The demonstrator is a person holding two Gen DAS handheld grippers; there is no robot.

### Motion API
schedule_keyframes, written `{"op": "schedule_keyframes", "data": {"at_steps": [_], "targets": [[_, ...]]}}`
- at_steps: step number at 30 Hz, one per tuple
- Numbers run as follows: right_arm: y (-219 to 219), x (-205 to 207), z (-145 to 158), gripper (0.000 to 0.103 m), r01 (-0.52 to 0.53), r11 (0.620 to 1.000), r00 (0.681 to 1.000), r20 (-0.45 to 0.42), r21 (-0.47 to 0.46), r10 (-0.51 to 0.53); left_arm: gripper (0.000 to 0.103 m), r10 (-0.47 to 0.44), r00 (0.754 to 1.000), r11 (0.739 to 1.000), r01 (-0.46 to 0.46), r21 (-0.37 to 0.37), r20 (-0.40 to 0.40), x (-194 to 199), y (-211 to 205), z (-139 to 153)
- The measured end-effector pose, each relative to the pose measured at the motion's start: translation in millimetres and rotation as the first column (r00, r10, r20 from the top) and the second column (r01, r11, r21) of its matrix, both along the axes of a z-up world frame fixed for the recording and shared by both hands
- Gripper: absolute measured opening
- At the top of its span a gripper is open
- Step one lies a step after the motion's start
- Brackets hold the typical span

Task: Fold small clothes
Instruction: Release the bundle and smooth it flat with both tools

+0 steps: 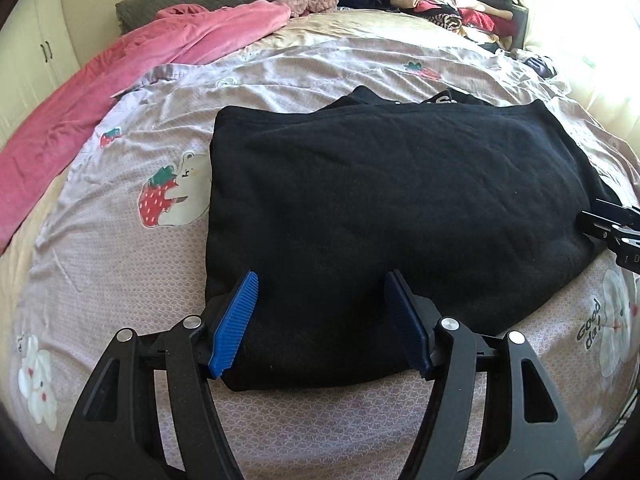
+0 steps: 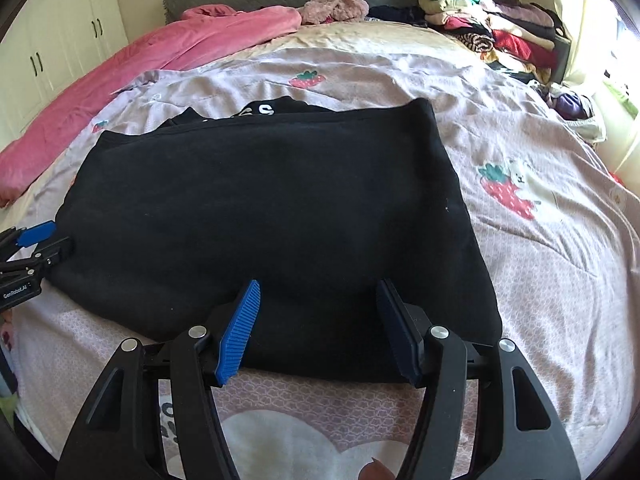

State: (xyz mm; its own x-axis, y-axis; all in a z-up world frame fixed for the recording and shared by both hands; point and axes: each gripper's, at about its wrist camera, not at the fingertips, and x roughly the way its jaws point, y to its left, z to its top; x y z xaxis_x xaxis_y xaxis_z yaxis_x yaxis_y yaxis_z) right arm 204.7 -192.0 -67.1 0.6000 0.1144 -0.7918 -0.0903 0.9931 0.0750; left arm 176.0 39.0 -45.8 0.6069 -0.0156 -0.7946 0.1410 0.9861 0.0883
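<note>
left gripper (image 1: 320, 320): jaws spread, nothing pinched, set over near-left edge of black garment (image 1: 380, 200) | right gripper (image 2: 318, 326): jaws spread over near-right edge | garment laid folded on bedspread (image 1: 120, 280) | clothes pile (image 1: 452, 4) far right

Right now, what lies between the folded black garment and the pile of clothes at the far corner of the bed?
Only bare strawberry-print bedcover lies between the folded black garment and the clothes pile, in both wrist views.
</note>
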Motion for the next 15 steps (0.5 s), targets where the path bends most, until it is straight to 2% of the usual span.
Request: {"op": "schedule_keyframes", "data": {"at_steps": [3, 7, 9, 12, 15], "targets": [[4.6, -5.0, 6.5, 0.06, -0.005, 1.0, 1.0, 0.023, -0.012, 0.005, 0.058, 0.0, 1.0, 1.0, 0.0, -0.007, 0.002, -0.6, 1.2, 2.0], [8.4, -14.5, 18.1, 0.072, -0.028, 1.0, 0.998, 0.063, 0.003, 0.027, 0.06, -0.002, 1.0, 1.0, 0.002, -0.025, 0.01, -2.2, 2.1, 8.7], [12.5, -19.5, 24.8, 0.074, -0.043, 0.999, 0.995, 0.087, 0.002, 0.043, 0.068, -0.004, 1.0, 0.999, 0.005, -0.034, 0.02, -3.4, 2.0, 13.0], [20.3, -25.1, 34.2, 0.083, -0.071, 0.997, 0.991, 0.114, 0.0, 0.07, 0.07, -0.002, 0.999, 0.999, 0.003, -0.04, 0.036, -4.6, 3.3, 18.9], [31.3, -29.3, 44.1, 0.087, -0.1, 0.995, 0.986, 0.135, 0.0, 0.099, 0.075, 0.007, 0.998, 0.999, -0.005, -0.046, 0.055, -5.3, 7.1, 25.1]]}}
